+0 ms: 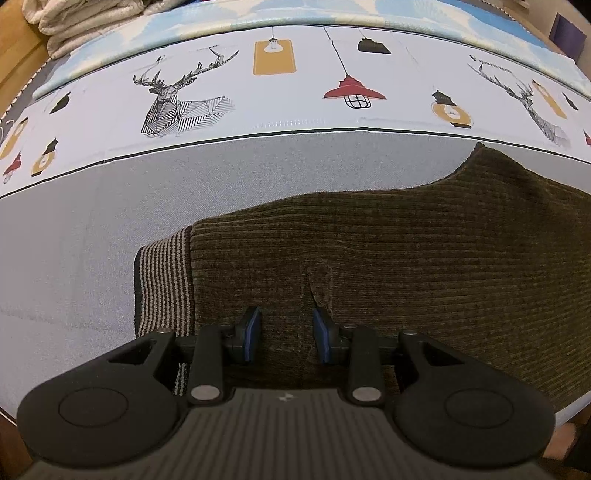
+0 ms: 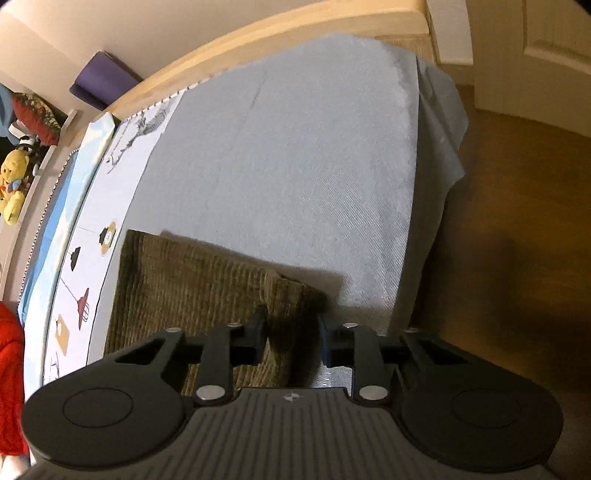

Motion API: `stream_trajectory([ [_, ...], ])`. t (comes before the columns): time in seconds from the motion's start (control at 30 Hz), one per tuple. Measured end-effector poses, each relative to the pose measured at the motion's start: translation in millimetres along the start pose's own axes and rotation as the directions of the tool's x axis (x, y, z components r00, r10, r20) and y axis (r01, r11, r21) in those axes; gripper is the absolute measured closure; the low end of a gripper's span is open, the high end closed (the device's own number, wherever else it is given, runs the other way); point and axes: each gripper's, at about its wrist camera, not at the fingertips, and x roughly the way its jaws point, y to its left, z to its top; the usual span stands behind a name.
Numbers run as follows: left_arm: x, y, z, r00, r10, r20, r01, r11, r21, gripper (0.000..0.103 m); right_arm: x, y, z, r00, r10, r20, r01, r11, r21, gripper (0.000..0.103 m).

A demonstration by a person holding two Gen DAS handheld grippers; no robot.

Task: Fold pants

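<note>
Olive corduroy pants [image 1: 406, 258] lie on the grey bed sheet [image 1: 92, 229], their striped waistband [image 1: 162, 280] at the left end. My left gripper [image 1: 287, 332] points down onto them just right of the waistband. Its jaws stand apart with flat fabric between them and a small wrinkle beside the right fingertip. In the right wrist view the pants [image 2: 192, 280] end in a raised corner near the bed's side edge. My right gripper [image 2: 293, 332] is shut on that corner, and bunched dark fabric fills the gap between its fingers.
A cover printed with deer and lamps [image 1: 295, 92] lies across the bed beyond the pants, with pale folded towels [image 1: 81, 22] at the far left. The bed's wooden frame [image 2: 295, 29], brown floor [image 2: 517, 221], a yellow plush toy [image 2: 13, 177] and a red cloth [image 2: 9, 369] surround it.
</note>
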Motion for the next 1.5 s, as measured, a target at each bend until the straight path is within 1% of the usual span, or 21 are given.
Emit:
stream_trajectory([
  [0.1, -2, 1, 0, 1.0, -0.006, 0.006, 0.006, 1.0, -0.004, 0.068, -19, 14, -5, 0.998, 0.002, 0.056, -0.001, 1.0, -0.023, 0.08],
  [0.23, -6, 4, -2, 1.0, -0.022, 0.018, 0.023, 1.0, -0.015, 0.068, -60, 66, -26, 0.981, 0.006, 0.194, 0.033, 0.979, -0.199, 0.083],
  [0.3, -8, 8, -4, 0.999, -0.035, 0.026, 0.036, 0.999, -0.02, 0.068, -87, 109, -52, 0.957, 0.06, 0.285, 0.051, 0.929, -0.366, 0.083],
  [0.37, -11, 11, -6, 0.998, -0.047, 0.035, 0.048, 0.999, -0.025, 0.068, -116, 152, -92, 0.923, 0.158, 0.351, 0.058, 0.845, -0.532, 0.083],
  [0.47, -15, 15, -10, 0.997, -0.06, 0.045, 0.061, 0.998, -0.026, 0.068, -158, 207, -180, 0.861, 0.362, 0.358, 0.048, 0.641, -0.766, 0.083],
  [0.53, -17, 18, -12, 0.997, -0.064, 0.049, 0.065, 0.998, -0.025, 0.068, -180, 229, -254, 0.82, 0.489, 0.297, 0.039, 0.471, -0.881, 0.083],
  [0.57, -17, 21, -13, 0.997, -0.063, 0.052, 0.065, 0.997, -0.03, 0.068, -187, 234, -292, 0.807, 0.536, 0.247, 0.026, 0.386, -0.922, 0.083],
  [0.63, -19, 29, -13, 0.996, -0.07, 0.056, 0.073, 0.996, -0.054, 0.068, -189, 238, -360, 0.806, 0.579, 0.125, -0.005, 0.218, -0.976, 0.082],
  [0.7, -20, 35, -14, 0.995, -0.08, 0.056, 0.084, 0.994, -0.073, 0.068, -173, 232, -430, 0.836, 0.546, -0.055, -0.07, 0.007, -0.998, 0.078],
  [0.77, -20, 38, -15, 0.995, -0.091, 0.052, 0.095, 0.993, -0.076, 0.068, -140, 215, -487, 0.887, 0.379, -0.263, -0.207, -0.182, -0.961, 0.068],
  [0.8, -20, 39, -16, 0.994, -0.094, 0.05, 0.097, 0.993, -0.071, 0.067, -128, 206, -503, 0.892, 0.289, -0.348, -0.282, -0.245, -0.928, 0.067],
  [0.83, -19, 39, -16, 0.994, -0.095, 0.049, 0.099, 0.993, -0.064, 0.067, -119, 195, -518, 0.879, 0.205, -0.431, -0.362, -0.301, -0.882, 0.067],
  [0.93, -20, 38, -17, 0.993, -0.102, 0.056, 0.104, 0.994, -0.04, 0.067, -131, 183, -531, 0.86, 0.222, -0.46, -0.348, -0.407, -0.845, 0.066],
  [1.0, -19, 39, -16, 0.993, -0.102, 0.062, 0.105, 0.994, -0.038, 0.067, -142, 192, -518, 0.83, 0.296, -0.474, -0.356, -0.374, -0.856, 0.058],
  [1.03, -19, 40, -15, 0.993, -0.101, 0.063, 0.104, 0.994, -0.042, 0.067, -142, 197, -508, 0.834, 0.33, -0.443, -0.338, -0.329, -0.882, 0.051],
  [1.1, -18, 41, -14, 0.993, -0.099, 0.062, 0.102, 0.993, -0.051, 0.067, -130, 203, -488, 0.861, 0.35, -0.369, -0.301, -0.234, -0.924, 0.046],
  [1.2, -17, 40, -13, 0.993, -0.102, 0.062, 0.105, 0.994, -0.043, 0.067, -103, 209, -478, 0.89, 0.268, -0.369, -0.337, -0.156, -0.928, 0.046],
  [1.37, -16, 37, -13, 0.994, -0.096, 0.056, 0.098, 0.995, -0.034, 0.067, -90, 206, -491, 0.879, 0.23, -0.418, -0.382, -0.186, -0.905, 0.047],
  [1.4, -15, 38, -14, 0.994, -0.096, 0.055, 0.098, 0.995, -0.035, 0.067, -91, 207, -496, 0.877, 0.223, -0.426, -0.386, -0.203, -0.9, 0.051],
  [1.47, -15, 38, -13, 0.994, -0.095, 0.055, 0.097, 0.995, -0.039, 0.067, -90, 208, -497, 0.875, 0.226, -0.427, -0.39, -0.193, -0.901, 0.062],
  [1.5, -15, 39, -13, 0.994, -0.094, 0.056, 0.096, 0.994, -0.042, 0.067, -92, 210, -491, 0.869, 0.235, -0.435, -0.401, -0.18, -0.898, 0.076],
])
